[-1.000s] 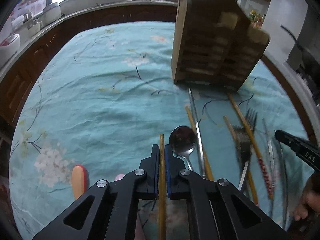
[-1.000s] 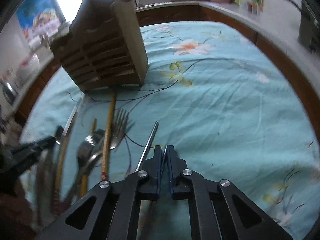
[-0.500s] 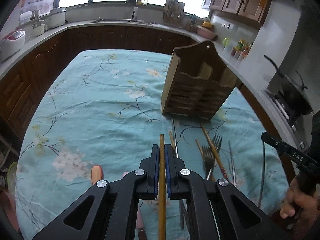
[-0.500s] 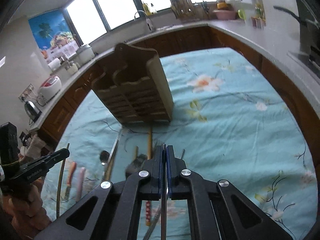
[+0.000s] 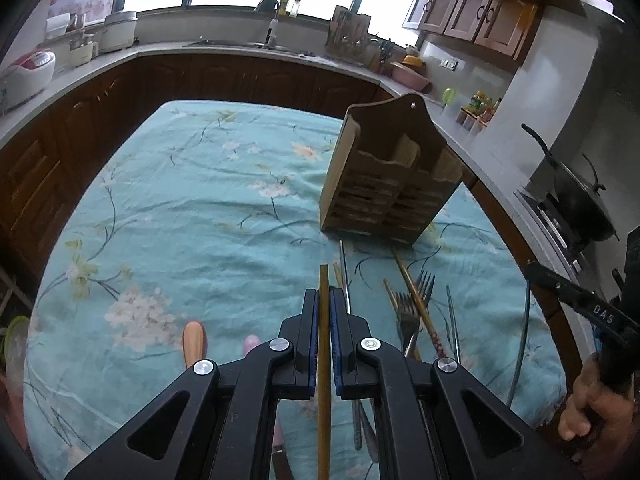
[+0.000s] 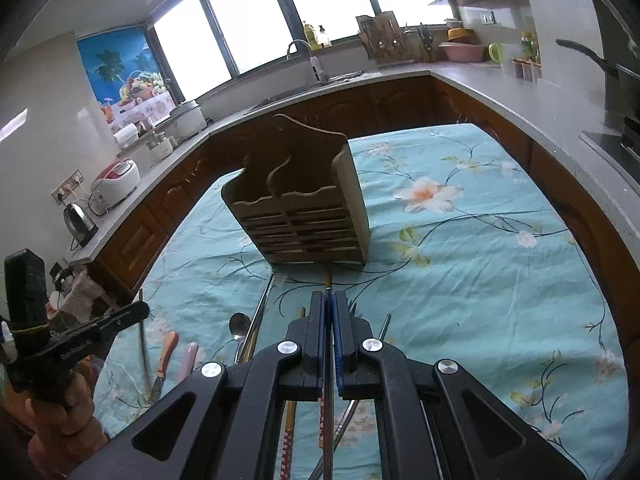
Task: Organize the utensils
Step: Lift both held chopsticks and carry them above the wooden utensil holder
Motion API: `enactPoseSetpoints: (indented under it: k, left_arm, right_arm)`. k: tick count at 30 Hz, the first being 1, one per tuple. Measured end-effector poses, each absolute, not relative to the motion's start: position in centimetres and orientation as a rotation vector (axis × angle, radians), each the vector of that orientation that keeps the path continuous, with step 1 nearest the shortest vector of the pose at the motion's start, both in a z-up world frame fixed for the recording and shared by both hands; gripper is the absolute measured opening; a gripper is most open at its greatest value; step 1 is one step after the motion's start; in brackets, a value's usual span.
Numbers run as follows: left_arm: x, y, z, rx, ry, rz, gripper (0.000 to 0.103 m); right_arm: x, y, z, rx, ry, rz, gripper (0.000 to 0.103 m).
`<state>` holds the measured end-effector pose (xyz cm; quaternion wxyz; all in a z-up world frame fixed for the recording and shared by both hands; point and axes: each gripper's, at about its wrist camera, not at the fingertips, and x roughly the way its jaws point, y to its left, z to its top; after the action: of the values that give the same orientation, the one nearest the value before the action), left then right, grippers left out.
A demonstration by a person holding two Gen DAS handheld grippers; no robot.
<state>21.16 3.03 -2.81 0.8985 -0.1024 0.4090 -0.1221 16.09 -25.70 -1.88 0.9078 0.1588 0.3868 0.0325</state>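
Observation:
My left gripper (image 5: 324, 300) is shut on a wooden chopstick (image 5: 323, 364) and holds it above the table. My right gripper (image 6: 329, 304) is shut on a thin metal chopstick (image 6: 328, 420), also lifted. The wooden utensil caddy (image 5: 386, 184) stands on the teal floral tablecloth ahead of both grippers; it also shows in the right wrist view (image 6: 304, 208). Forks (image 5: 412, 308), more chopsticks (image 5: 416, 300), a spoon (image 6: 239, 325) and knives (image 6: 166, 356) lie on the cloth in front of the caddy. The right gripper also shows in the left wrist view (image 5: 576, 300).
The tablecloth (image 5: 192, 208) covers a table ringed by dark wood cabinets and a grey counter (image 6: 500, 80). An orange handle (image 5: 194, 340) and a pink handle (image 5: 252, 346) lie left of my left gripper. A black wok (image 5: 580, 204) sits at far right.
Both grippers have risen and pulled back from the table with their chopsticks still held. The caddy and the utensils on the cloth now look farther away.

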Motion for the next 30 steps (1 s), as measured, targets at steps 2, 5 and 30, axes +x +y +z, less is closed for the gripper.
enactPoseSetpoints:
  k: [2,5,30]
  left_arm:
    - [21.3,3.0,-2.6,-0.217,0.846,-0.255,0.004]
    - [21.1,3.1,-1.8,-0.223,0.832,-0.262,0.004]
    - [20.3,3.7,4.5,-0.249,0.586,-0.27,0.004]
  right_arm:
    - [15.9,-25.6,-1.9,0.327,0.799,0.068,0.004]
    - [15.7,-25.6,-1.6,0.329,0.791,0.072,0.004]
    - [17.2,-26.2,4.4,0.309,0.612,0.08,0.004]
